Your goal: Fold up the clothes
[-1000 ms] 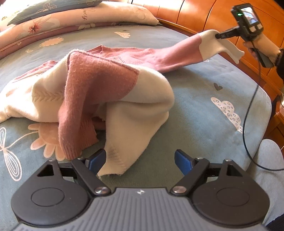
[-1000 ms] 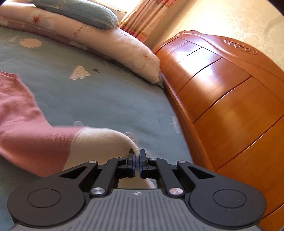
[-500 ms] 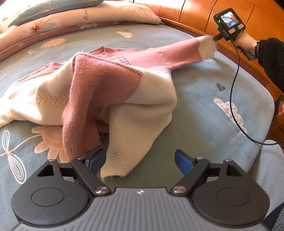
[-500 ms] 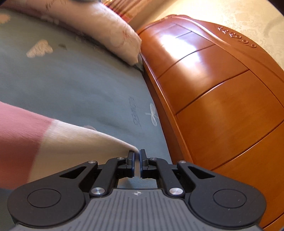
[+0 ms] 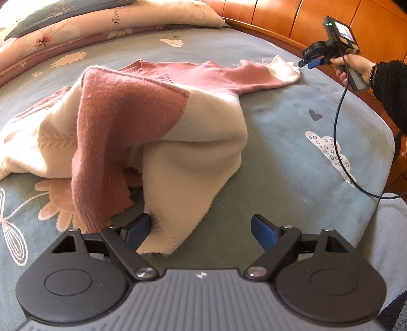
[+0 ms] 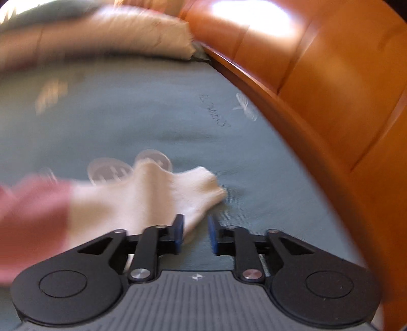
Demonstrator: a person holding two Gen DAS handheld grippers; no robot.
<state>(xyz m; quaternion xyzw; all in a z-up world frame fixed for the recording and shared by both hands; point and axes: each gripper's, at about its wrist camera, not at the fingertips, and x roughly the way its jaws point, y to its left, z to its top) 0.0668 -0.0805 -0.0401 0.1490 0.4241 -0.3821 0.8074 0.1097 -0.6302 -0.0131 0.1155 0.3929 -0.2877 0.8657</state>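
Bedspread [image 6: 152,114] print reads roughly "FLOWERS"; wooden headboard [image 6: 330,89] alongside. Sweater [image 5: 157,122] lies crumpled mid-bed, cuff [image 6: 193,188] flat. Your right gripper [image 6: 194,233] has just been opening, cuff freed; left gripper [image 5: 201,229] spread, hem at one pad.

1. The grey-green bedsheet [image 6: 152,112] under my right gripper bears dark stitched lettering, seen upside down; it seems to read "FLOWERS".
2. A pillow [image 5: 109,23] carries cursive script, unreadable.

Motion-smeared pillows [image 6: 106,38] in the right-wrist view — sweater [image 5: 157,122] cut off at left edge
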